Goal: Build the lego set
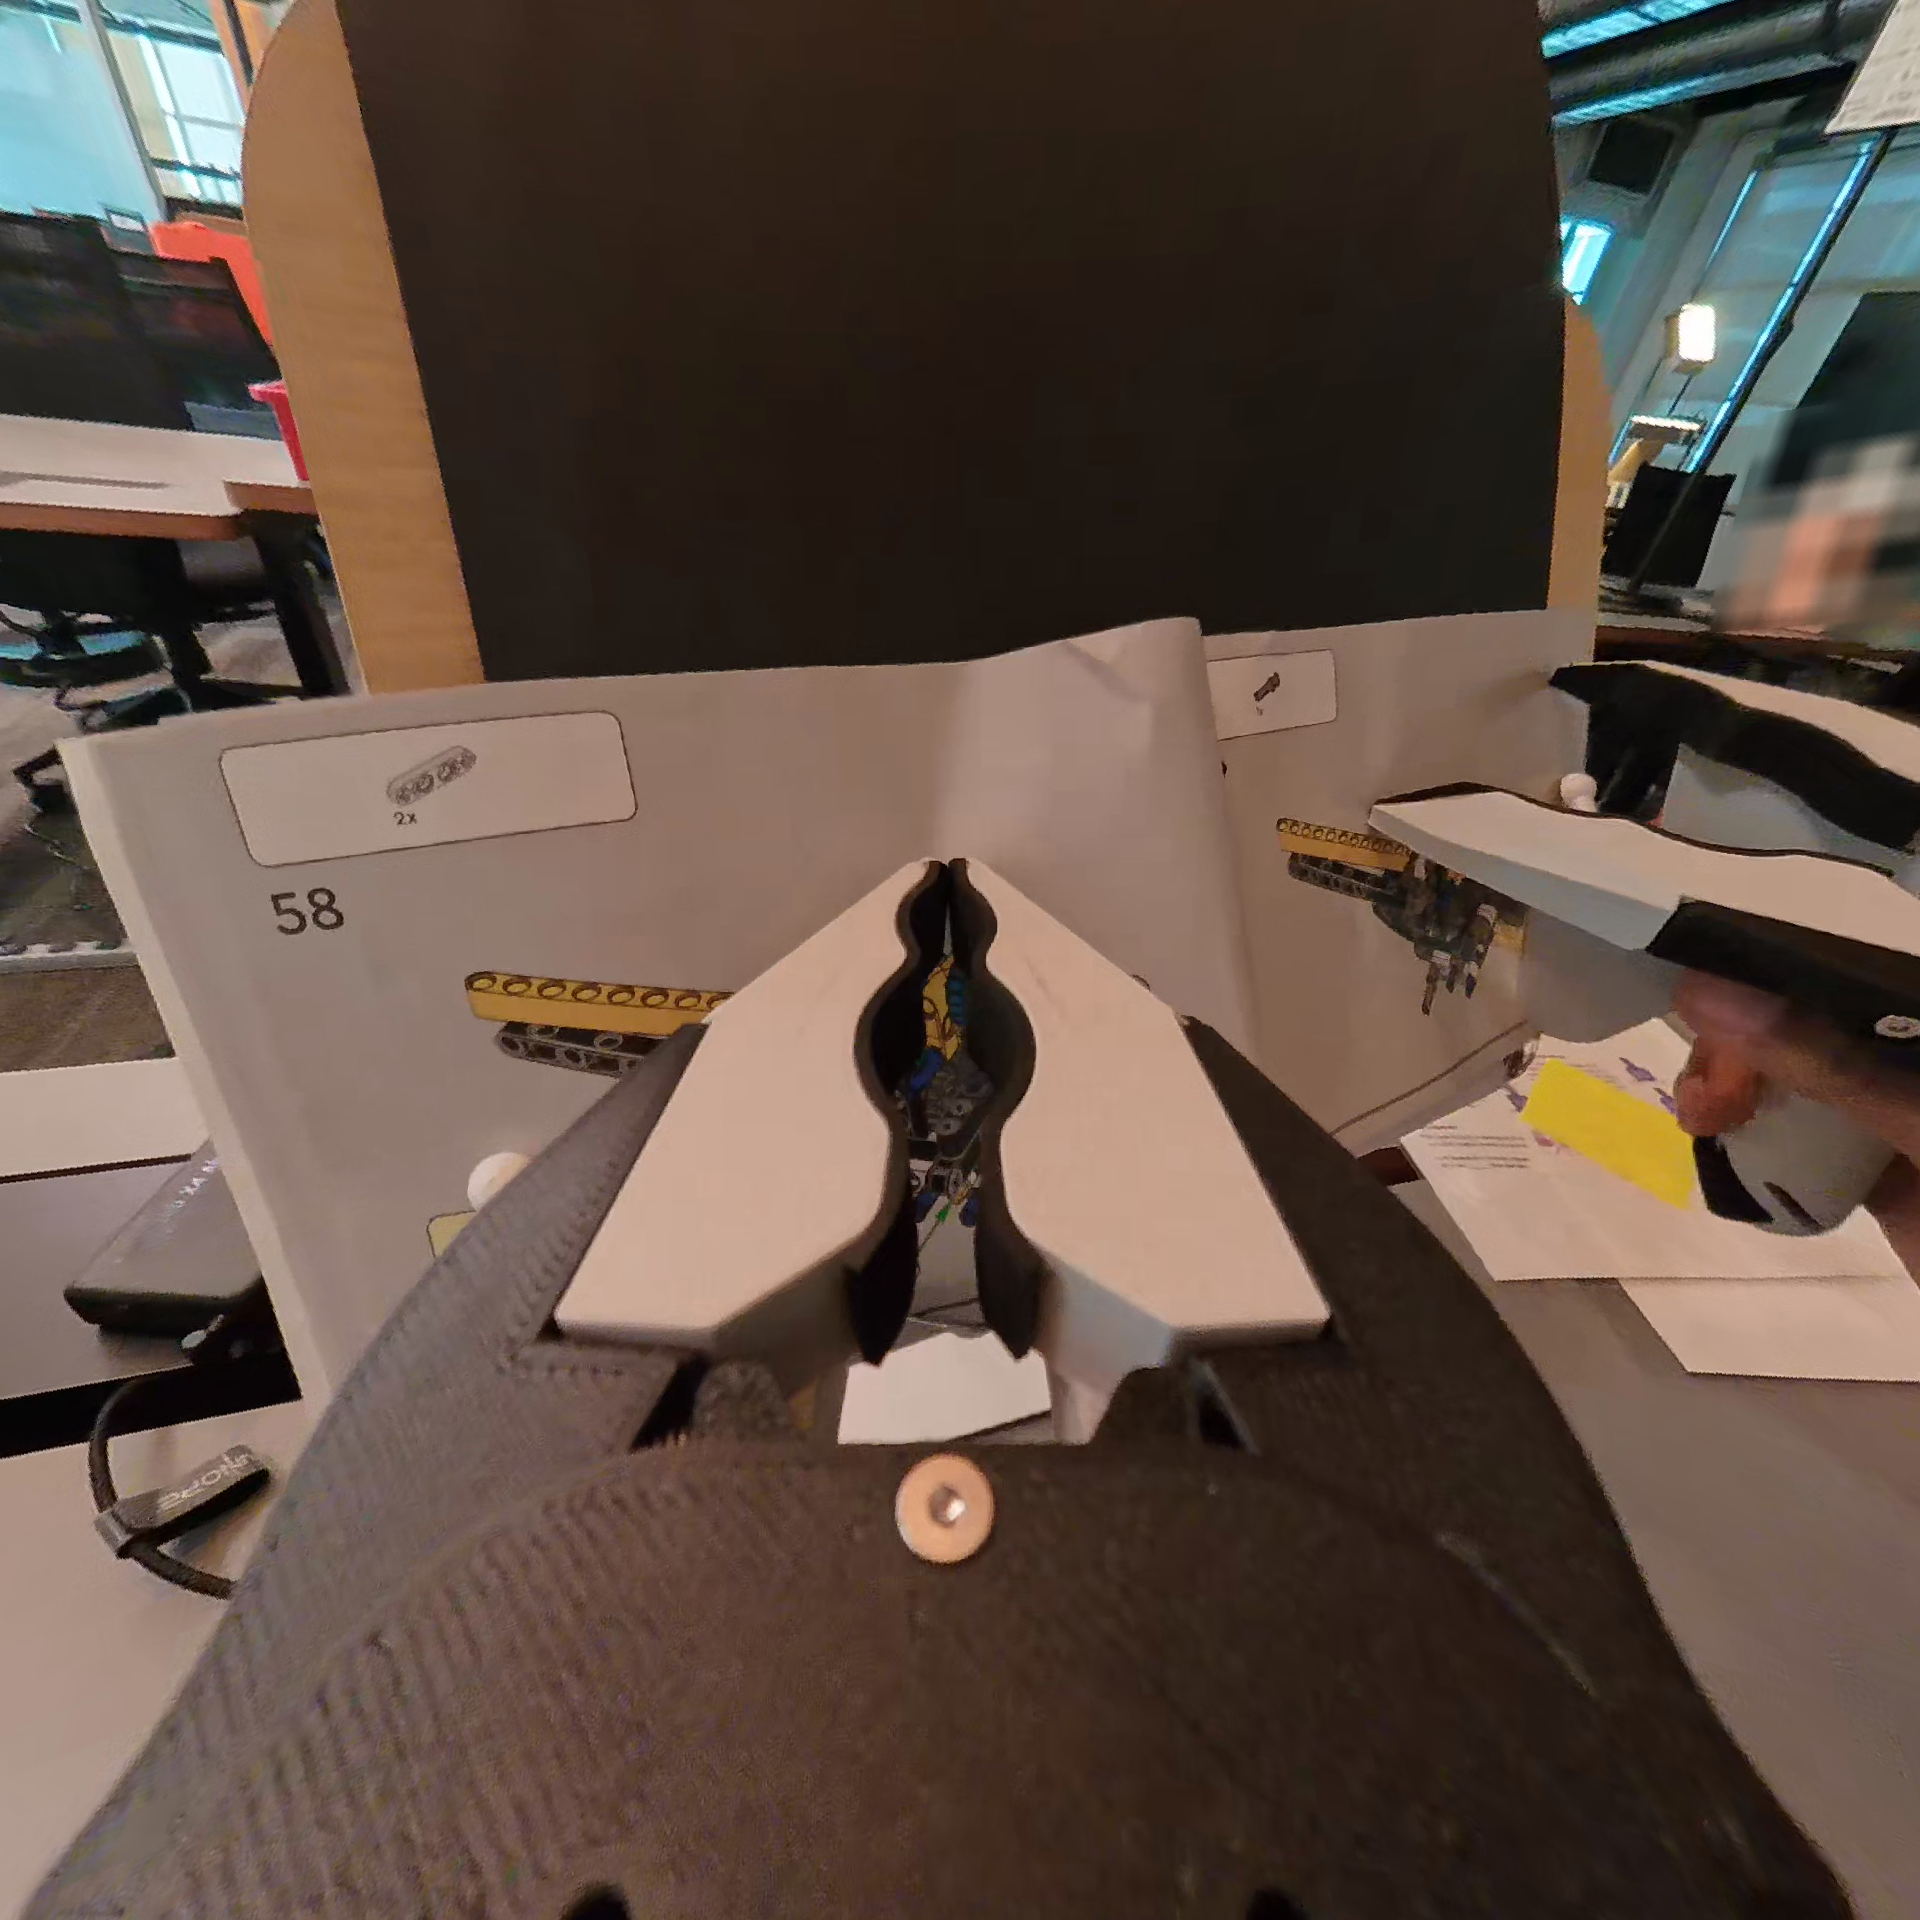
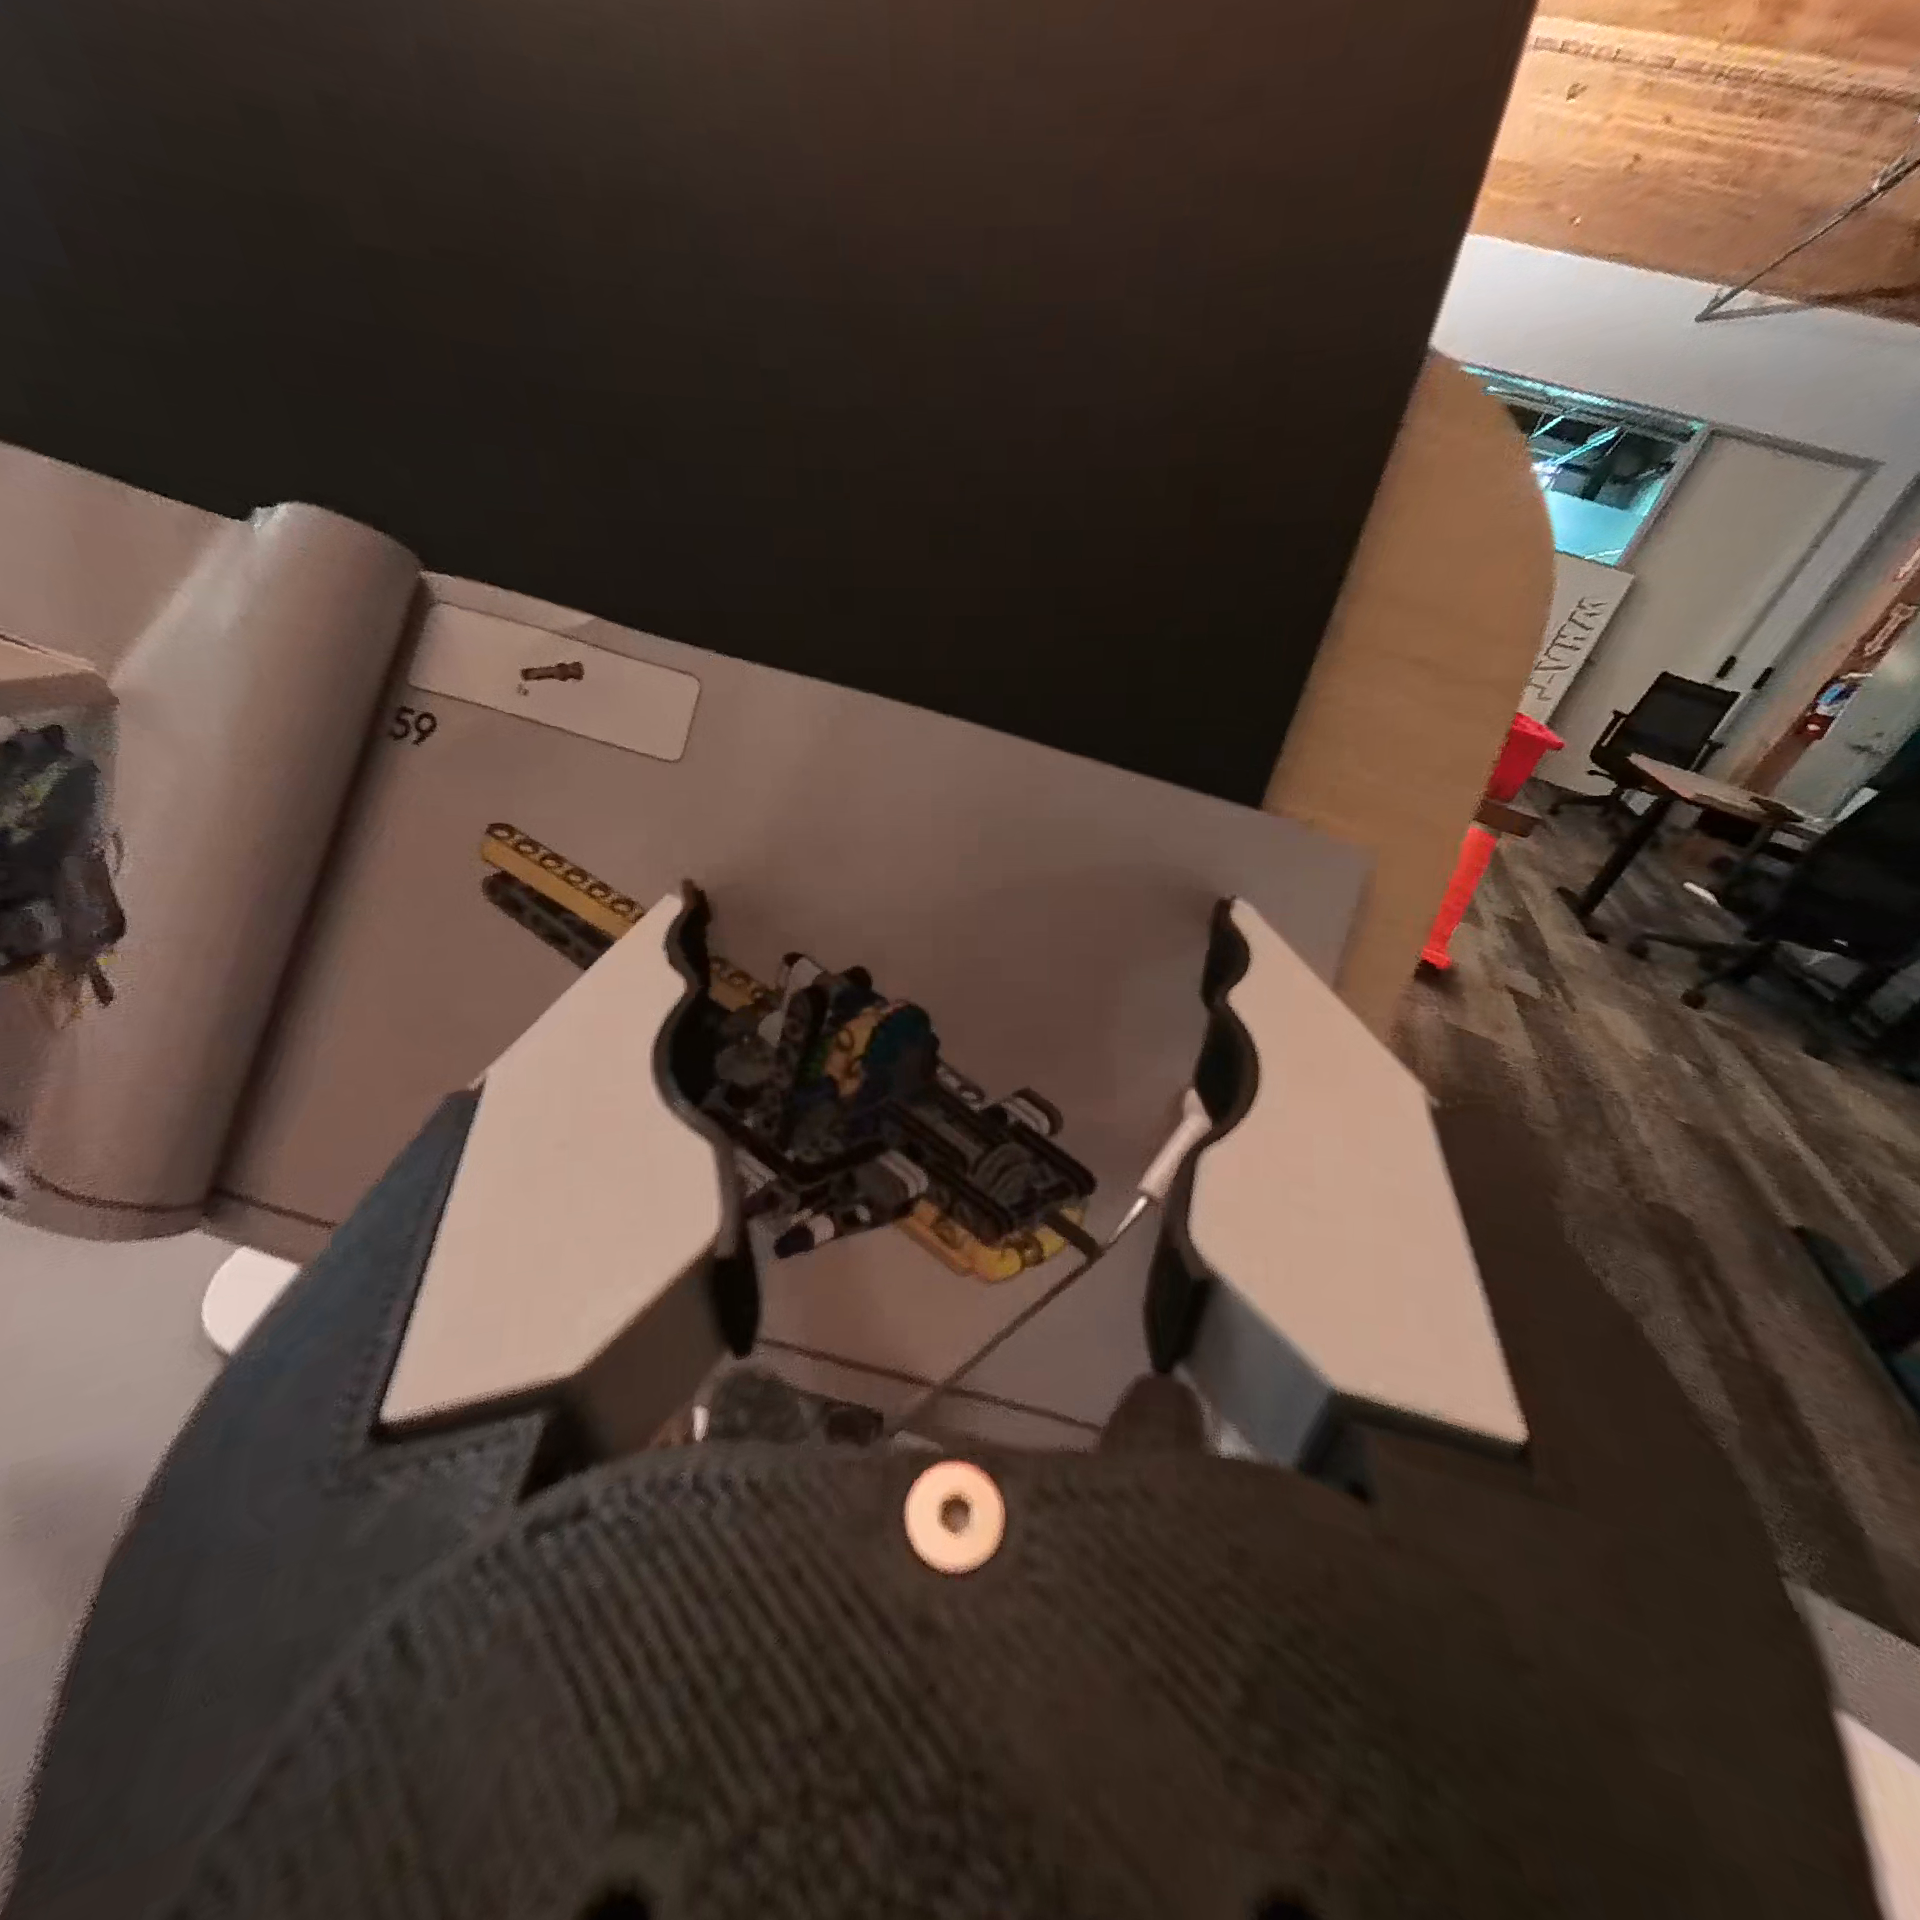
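Dim, warm indoor light — wide-angle distortion, blurred edges.

Writing shows in several places, mostly on the open instruction booklet [image 1: 790,790]. Each page carries a large printed step number [image 1: 308,911] under a rounded parts box [image 1: 426,787] with a small count. Right of the booklet lie printed sheets [image 1: 1538,1216], too small to read. Left of it, a dark case [image 1: 177,1247] and a cable strap [image 1: 182,1496] bear pale lettering. Far beyond the booklet's right edge stands a lettered white banner [image 2: 1574,649].
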Motion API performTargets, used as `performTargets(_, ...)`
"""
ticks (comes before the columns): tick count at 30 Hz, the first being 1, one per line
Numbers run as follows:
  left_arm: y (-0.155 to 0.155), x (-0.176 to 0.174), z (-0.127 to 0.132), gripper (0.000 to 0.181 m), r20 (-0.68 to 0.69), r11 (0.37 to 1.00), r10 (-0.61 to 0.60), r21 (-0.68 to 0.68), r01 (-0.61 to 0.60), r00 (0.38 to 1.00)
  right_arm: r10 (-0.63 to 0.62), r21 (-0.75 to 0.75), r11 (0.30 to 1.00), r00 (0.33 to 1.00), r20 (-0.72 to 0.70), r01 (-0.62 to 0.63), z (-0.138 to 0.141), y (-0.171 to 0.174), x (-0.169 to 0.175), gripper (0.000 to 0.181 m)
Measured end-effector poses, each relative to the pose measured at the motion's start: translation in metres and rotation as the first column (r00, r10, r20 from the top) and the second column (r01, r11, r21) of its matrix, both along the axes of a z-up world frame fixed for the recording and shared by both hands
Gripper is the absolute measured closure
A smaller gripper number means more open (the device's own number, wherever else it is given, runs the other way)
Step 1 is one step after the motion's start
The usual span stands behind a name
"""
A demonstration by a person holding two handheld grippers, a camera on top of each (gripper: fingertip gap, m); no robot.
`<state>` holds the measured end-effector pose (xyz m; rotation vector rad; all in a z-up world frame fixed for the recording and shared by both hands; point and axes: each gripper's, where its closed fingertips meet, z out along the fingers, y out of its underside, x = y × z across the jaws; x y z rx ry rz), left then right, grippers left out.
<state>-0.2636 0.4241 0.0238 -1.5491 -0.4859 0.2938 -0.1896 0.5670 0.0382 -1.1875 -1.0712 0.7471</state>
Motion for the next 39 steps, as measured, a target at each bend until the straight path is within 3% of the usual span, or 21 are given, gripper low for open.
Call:
performTargets(3, 0.002, -0.001, 0.000, 0.179, -0.034, 0.999, 0.019, -0.032, -0.020, 0.999, 0.007, -0.013, 1.000, 1.000, 0.008, -0.007, -0.003, -0.005, -0.001, 0.097)
performTargets(8, 0.003, -0.002, 0.000, 0.179, -0.030, 1.000, 0.014, -0.023, -0.015, 0.999, 0.036, 0.012, 0.999, 0.998, 0.055, -0.037, -0.007, -0.018, -0.005, 0.149)
performTargets(12, 0.004, -0.002, 0.000, 0.179, -0.033, 1.000, 0.020, -0.024, -0.020, 0.999, 0.025, 0.046, 0.999, 0.996, 0.081, -0.029, -0.010, -0.026, -0.011, 0.178)
performTargets(17, 0.005, -0.001, 0.000, 0.180, -0.030, 1.000, 0.019, -0.015, -0.019, 0.999, 0.046, -0.020, 0.999, 0.996, 0.074, -0.044, -0.011, -0.029, -0.009, 0.181)
performTargets(31, 0.004, -0.002, 0.002, 0.180, -0.021, 1.000, 0.010, -0.004, -0.010, 1.000, 0.032, -0.022, 0.999, 0.998, 0.057, -0.031, -0.001, -0.064, 0.001, 0.181)
performTargets(34, 0.004, -0.002, 0.002, 0.180, -0.018, 1.000, 0.003, -0.001, -0.003, 1.000, 0.077, -0.017, 0.997, 0.995, 0.060, -0.076, -0.002, -0.077, -0.001, 0.181)
performTargets(39, 0.000, 0.001, 0.007, 0.180, -0.003, 1.000, -0.028, 0.010, 0.028, 1.000, 0.260, -0.053, 0.964, 0.966, -0.002, -0.259, 0.007, -0.113, -0.010, 0.181)
